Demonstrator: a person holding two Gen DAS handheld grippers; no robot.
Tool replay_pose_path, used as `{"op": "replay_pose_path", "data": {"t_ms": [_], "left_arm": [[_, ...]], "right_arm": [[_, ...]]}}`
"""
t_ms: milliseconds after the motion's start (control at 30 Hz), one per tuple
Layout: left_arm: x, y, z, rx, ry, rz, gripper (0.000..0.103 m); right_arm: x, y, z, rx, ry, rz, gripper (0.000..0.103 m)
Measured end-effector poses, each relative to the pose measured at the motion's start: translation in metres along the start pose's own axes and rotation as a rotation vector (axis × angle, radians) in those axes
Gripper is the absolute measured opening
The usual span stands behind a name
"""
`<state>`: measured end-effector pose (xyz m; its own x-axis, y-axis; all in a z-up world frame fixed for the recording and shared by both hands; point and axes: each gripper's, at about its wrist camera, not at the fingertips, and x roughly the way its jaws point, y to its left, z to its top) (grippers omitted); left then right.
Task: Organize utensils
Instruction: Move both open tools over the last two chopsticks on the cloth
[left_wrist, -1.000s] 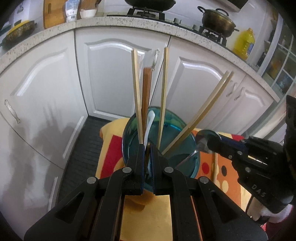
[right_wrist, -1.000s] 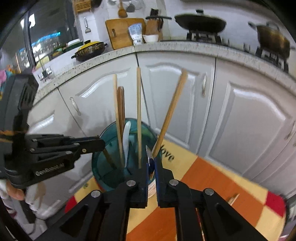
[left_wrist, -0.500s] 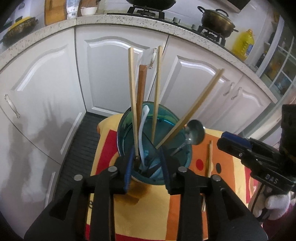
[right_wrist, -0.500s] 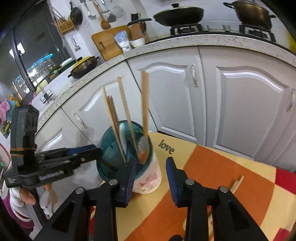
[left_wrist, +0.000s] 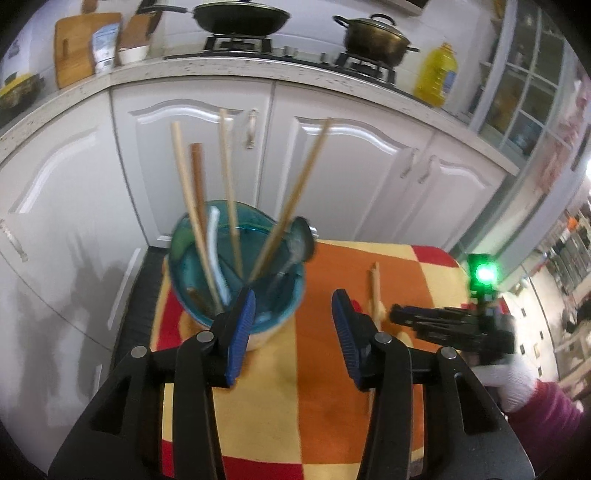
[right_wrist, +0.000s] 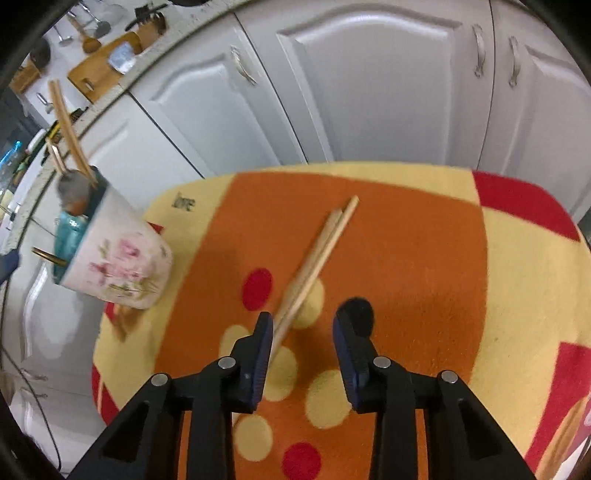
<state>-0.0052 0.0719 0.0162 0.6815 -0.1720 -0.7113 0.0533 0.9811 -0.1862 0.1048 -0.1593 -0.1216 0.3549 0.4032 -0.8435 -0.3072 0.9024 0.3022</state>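
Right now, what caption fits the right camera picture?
Open right tool over two chopsticks on the cloth, cup nearby.

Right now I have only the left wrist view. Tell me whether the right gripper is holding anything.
Observer: It holds nothing. The right gripper is open over the orange patch of the cloth.
Operator: I can make out only one stick lying there. Say exactly what lies under that gripper.
Observer: Two wooden chopsticks lie side by side on the cloth. Their near ends sit between the jaws, close against the gripper's left finger, and the pads do not press on them.
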Motion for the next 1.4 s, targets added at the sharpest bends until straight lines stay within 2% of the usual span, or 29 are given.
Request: {"op": "replay_pose_path", "data": {"t_ms": [167,467,600,700,833,933,1033,1133,1200,1400], "left_arm": [[0.005,-0.012,-0.006,0.023,0.028,-0.020,0.042],[0.017,-0.019,-0.013,0.018,0.072,-0.033,0.042],[0.020,-0.030,-0.019,0.046,0.091,-0.056,0.042],[0.023,-0.035,-0.021,0.054,0.100,-0.072,0.042],[0.032,-0.041,-0.023,0.056,0.117,-0.089,0.042],[0.041,-0.046,-0.025,0.057,0.138,-0.094,0.042],[0.046,-0.050,-0.025,0.055,0.147,-0.102,0.042],[0.044,-0.050,-0.025,0.057,0.144,-0.097,0.042],[0.043,-0.047,-0.026,0.051,0.144,-0.089,0.042],[0.051,-0.039,-0.030,0.016,0.174,-0.081,0.042]], "right_arm": [[0.020,0.002,0.003,-0.044,0.019,-0.098,0.032],[0.028,0.013,0.013,-0.091,0.008,-0.136,0.031],[0.025,0.018,0.010,-0.130,0.007,-0.116,0.008],[0.023,0.010,0.001,-0.152,0.028,-0.151,0.002],[0.006,-0.013,-0.007,-0.082,0.030,-0.129,0.002],[-0.008,-0.018,-0.005,-0.029,-0.004,-0.016,0.002],[-0.005,-0.011,0.002,0.004,0.004,0.047,0.004],[0.008,-0.005,0.005,0.005,0.031,0.049,0.004],[0.020,0.000,0.007,-0.005,0.053,0.008,0.007],[0.032,0.009,0.016,-0.029,0.035,-0.043,0.008]]}}
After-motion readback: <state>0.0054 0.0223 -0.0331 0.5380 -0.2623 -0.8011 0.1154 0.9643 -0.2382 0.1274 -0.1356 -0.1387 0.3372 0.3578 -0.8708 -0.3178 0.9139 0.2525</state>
